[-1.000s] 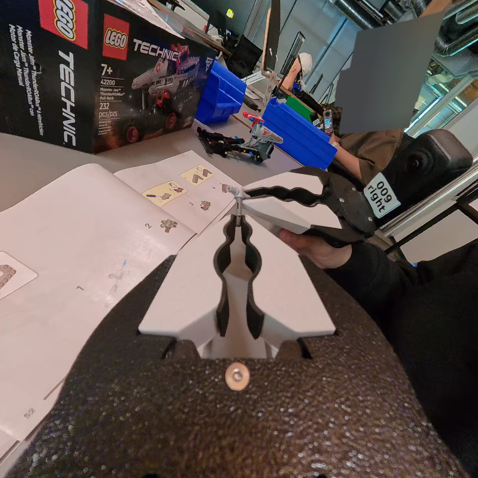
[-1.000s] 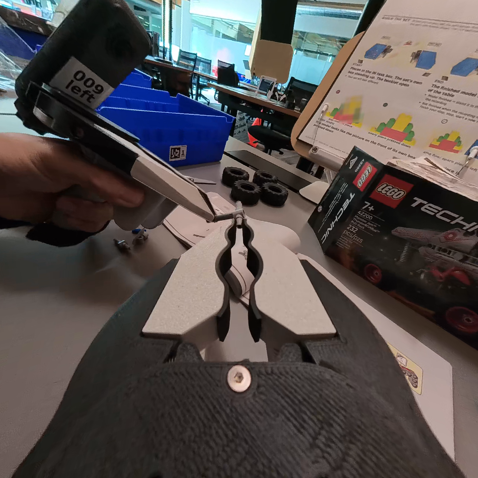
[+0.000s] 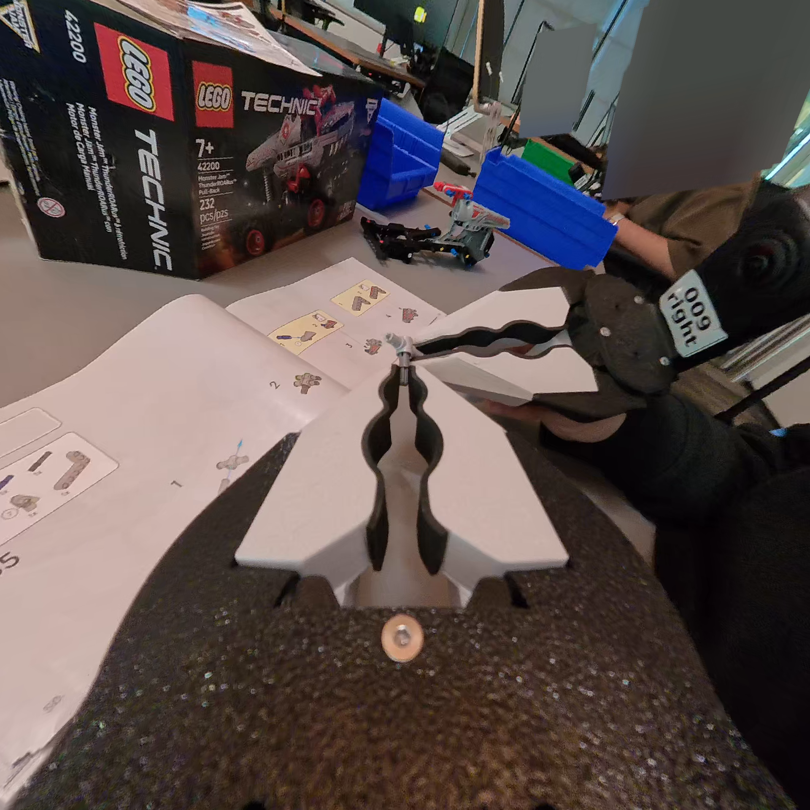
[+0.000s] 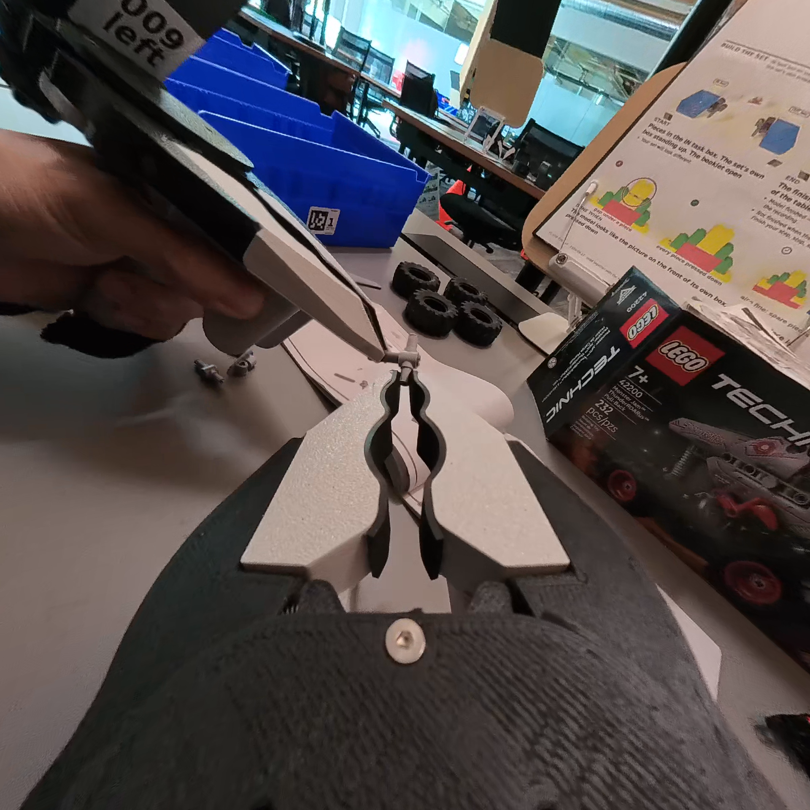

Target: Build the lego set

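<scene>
Claws meet above the open instruction booklet: the left claw is clenched on the dark axle end of a small grey connector piece, and the right claw pinches the same piece. Its stub points toward the set box; four black tyres lie beyond the booklet.

- 2 blue storage bins on the grey table, one bearing a small square marker tag
- An illustrated instruction board propped upright on a clip stand
- Office chairs and desks far behind
</scene>
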### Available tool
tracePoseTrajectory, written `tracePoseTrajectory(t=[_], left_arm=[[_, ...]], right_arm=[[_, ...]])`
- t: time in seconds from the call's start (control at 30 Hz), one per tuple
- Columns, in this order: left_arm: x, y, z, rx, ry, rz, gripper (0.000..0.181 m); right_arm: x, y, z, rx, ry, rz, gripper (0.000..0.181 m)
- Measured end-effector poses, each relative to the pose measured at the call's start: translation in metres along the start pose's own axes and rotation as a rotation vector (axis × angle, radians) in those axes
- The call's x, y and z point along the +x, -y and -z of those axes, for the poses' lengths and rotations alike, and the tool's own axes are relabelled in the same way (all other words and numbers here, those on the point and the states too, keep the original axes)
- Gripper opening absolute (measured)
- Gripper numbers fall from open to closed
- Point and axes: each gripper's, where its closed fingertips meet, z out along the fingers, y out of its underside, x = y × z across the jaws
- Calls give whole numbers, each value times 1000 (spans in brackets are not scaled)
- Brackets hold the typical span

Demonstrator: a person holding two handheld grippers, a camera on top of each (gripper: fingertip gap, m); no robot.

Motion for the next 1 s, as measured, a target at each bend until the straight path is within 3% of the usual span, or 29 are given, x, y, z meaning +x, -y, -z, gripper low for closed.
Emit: tracePoseTrajectory(t=[0.13, 0.27, 0.37, 0.43, 0.53, 0.6, 0.7, 0.8, 1.0], left_arm=[[0, 1, 0, 9, -10, 17, 1], [4, 4, 2, 26, -63, 62, 2], [8, 3, 7, -13, -66, -114, 6], [8, 4, 14, -42, -35, -286, 25], [1, -10, 22, -145, 29, -588, 38], [6, -21, 24, -199, 0, -731, 40], [19, -33, 23, -236, -78, -783, 37], [24, -36, 23, -243, -101, -811, 20], [28, -44, 27, -274, -150, -853, 21]], right_arm=[[-1, 0, 0, -9, -2, 56, 2], [-1, 5, 1, 33, 10, -15, 2], [-6, 7, 2, 64, 103, -170, 2], [-6, 7, 4, 68, 137, -230, 1], [-18, 1, 7, 40, 251, -195, 2], [-30, -2, 10, 18, 330, -155, 2], [-43, -2, 14, 14, 403, -106, 3], [-53, -5, 14, -4, 444, -56, 2], [-60, -7, 19, -11, 513, -56, 2]])
